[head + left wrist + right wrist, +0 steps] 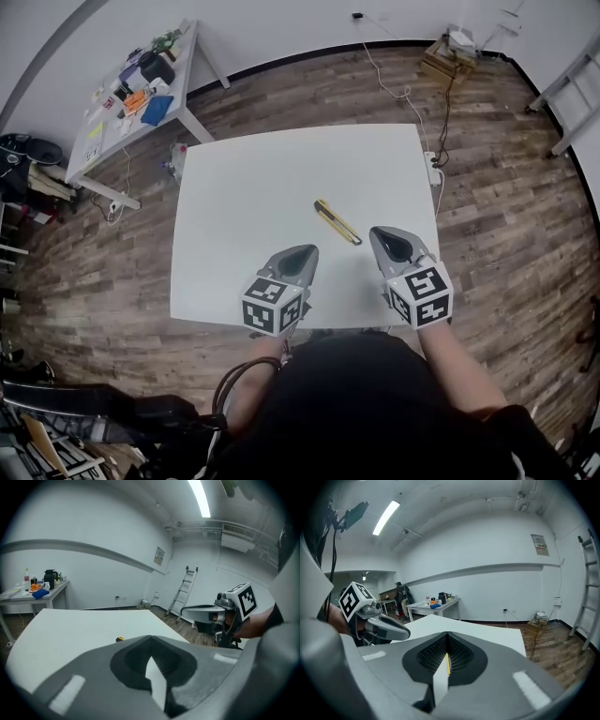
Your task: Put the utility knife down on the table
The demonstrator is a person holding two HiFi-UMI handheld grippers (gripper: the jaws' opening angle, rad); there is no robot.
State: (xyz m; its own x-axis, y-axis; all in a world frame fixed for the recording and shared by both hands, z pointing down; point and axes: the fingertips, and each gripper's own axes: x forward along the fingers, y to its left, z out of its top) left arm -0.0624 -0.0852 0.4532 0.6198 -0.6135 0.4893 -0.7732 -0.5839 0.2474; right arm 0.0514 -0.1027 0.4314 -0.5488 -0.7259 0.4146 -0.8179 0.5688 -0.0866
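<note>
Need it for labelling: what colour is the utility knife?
The utility knife is yellow with black; best seen in the head view.

A wood-plank floor (309,89) runs to white walls. At upper left stands a cluttered side worktop (185,66) bearing a blue item (156,110) and a dark jug (156,67). A ladder (567,89) stands at right. A small wooden crate (446,61) sits by the far wall.
</note>
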